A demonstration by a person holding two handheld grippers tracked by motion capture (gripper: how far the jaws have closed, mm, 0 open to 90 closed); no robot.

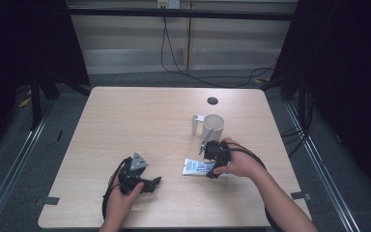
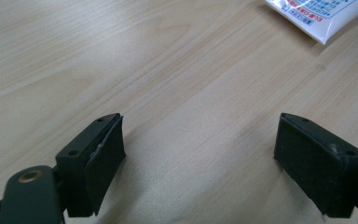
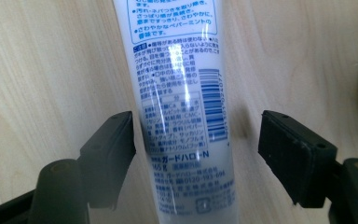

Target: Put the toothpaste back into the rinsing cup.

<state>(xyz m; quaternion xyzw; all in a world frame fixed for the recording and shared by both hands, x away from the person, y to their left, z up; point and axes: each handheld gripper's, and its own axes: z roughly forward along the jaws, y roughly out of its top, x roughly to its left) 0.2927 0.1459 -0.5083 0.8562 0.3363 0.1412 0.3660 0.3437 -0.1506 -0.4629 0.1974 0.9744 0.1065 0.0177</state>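
Observation:
A white toothpaste tube (image 1: 195,167) with blue print lies flat on the wooden table (image 1: 140,121), near the front right. My right gripper (image 1: 214,167) is lowered over it. In the right gripper view the tube (image 3: 177,93) runs between the two black jaws, which stand apart on either side without pressing it; the right gripper (image 3: 196,135) is open. My left gripper (image 1: 156,181) rests low at the front, left of the tube and pointing right. Its jaws are wide apart over bare wood, so the left gripper (image 2: 200,135) is open, with the tube's end (image 2: 321,16) farther ahead.
A white mug (image 1: 213,126) stands just behind the right hand, with a thin stick (image 1: 204,142) leaning out of it and a small white upright piece (image 1: 195,123) at its left. A dark round hole (image 1: 212,100) sits near the table's far edge.

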